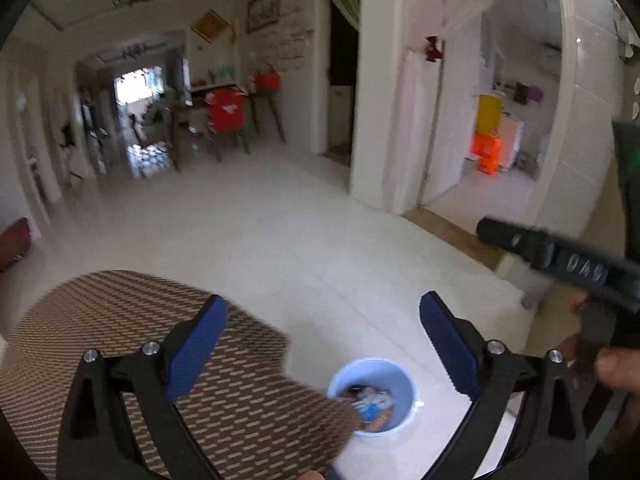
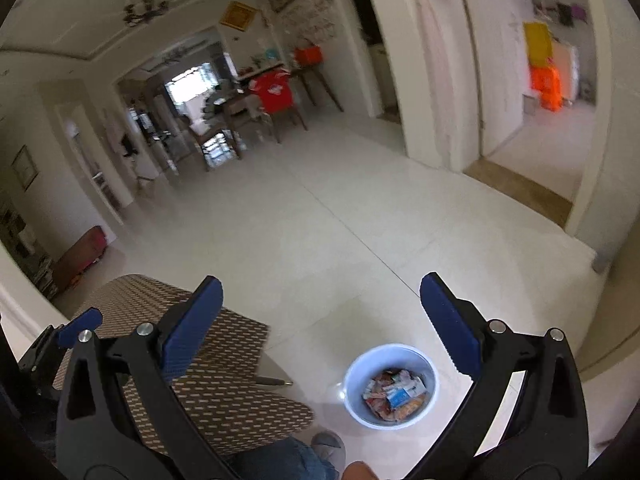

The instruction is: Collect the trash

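Note:
A light blue bucket (image 1: 400, 378) stands on the white tiled floor, with several crumpled wrappers (image 1: 374, 404) lying in it. High above it my left gripper (image 1: 324, 340) is open, nothing between its blue pads. In the right wrist view the same bucket (image 2: 360, 372) and wrappers (image 2: 396, 396) lie below my right gripper (image 2: 320, 324), which is also open with nothing in it. The right gripper's black body (image 1: 560, 260) shows at the right of the left wrist view, with a hand (image 1: 616, 364) on it. One blue left fingertip (image 2: 80, 326) shows at the far left.
A brown woven-patterned tabletop (image 2: 208, 392) reaches close to the bucket's left side. A person's jeans leg (image 2: 288, 460) and grey shoe (image 2: 328, 442) are at the bottom. Farther off stand a dining table with chairs (image 2: 256, 108), a white pillar (image 1: 376, 120) and an orange box (image 1: 488, 152).

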Tool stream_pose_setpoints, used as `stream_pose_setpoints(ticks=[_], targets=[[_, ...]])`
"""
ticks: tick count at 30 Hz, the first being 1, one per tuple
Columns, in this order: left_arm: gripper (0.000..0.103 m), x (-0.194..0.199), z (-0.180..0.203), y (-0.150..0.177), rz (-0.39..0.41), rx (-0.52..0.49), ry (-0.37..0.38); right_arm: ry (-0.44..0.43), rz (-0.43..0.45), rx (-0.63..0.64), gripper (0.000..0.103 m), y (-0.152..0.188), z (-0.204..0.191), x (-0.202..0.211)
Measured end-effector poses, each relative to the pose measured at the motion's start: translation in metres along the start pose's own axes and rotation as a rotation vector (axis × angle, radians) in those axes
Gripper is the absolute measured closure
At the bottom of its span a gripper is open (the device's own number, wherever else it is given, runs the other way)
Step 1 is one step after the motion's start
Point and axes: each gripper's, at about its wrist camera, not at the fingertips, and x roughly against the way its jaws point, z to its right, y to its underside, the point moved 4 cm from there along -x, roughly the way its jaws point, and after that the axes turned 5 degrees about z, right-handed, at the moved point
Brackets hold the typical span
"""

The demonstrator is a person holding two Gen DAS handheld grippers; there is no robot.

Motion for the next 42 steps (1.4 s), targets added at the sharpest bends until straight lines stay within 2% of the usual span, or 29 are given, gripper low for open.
stream_pose_setpoints(ticks=[3,8,14,20,24,28,34,42], targets=[[0.007,0.029,-0.032,0.003,0.005,0.017,-0.091,-0.040,0.009,0.029,0.006,-0.005,-0.030,0.007],[0.007,0.084,-0.091,0.008,0.028,0.106,-0.215,-0.121,0.015,0.098,0.006,-0.002,-0.096,0.019],[0.007,0.165,-0.159,0.009,0.092,0.187,-0.410,-0.219,0.017,0.174,0.006,0.001,-0.182,0.036],[0.006,0.237,-0.207,0.001,0.170,0.246,-0.553,-0.269,0.042,0.254,0.006,0.004,-0.255,0.061],[0.005,0.275,-0.223,-0.005,0.218,0.273,-0.590,-0.308,0.093,0.289,0.006,0.000,-0.292,0.084],[0.005,0.305,-0.228,-0.013,0.267,0.282,-0.613,-0.308,0.146,0.312,0.006,-0.007,-0.308,0.108],[0.005,0.326,-0.213,-0.017,0.308,0.270,-0.593,-0.252,0.223,0.317,0.006,-0.011,-0.299,0.145],[0.005,0.324,-0.178,-0.029,0.327,0.238,-0.554,-0.159,0.292,0.313,0.006,-0.008,-0.275,0.181]])
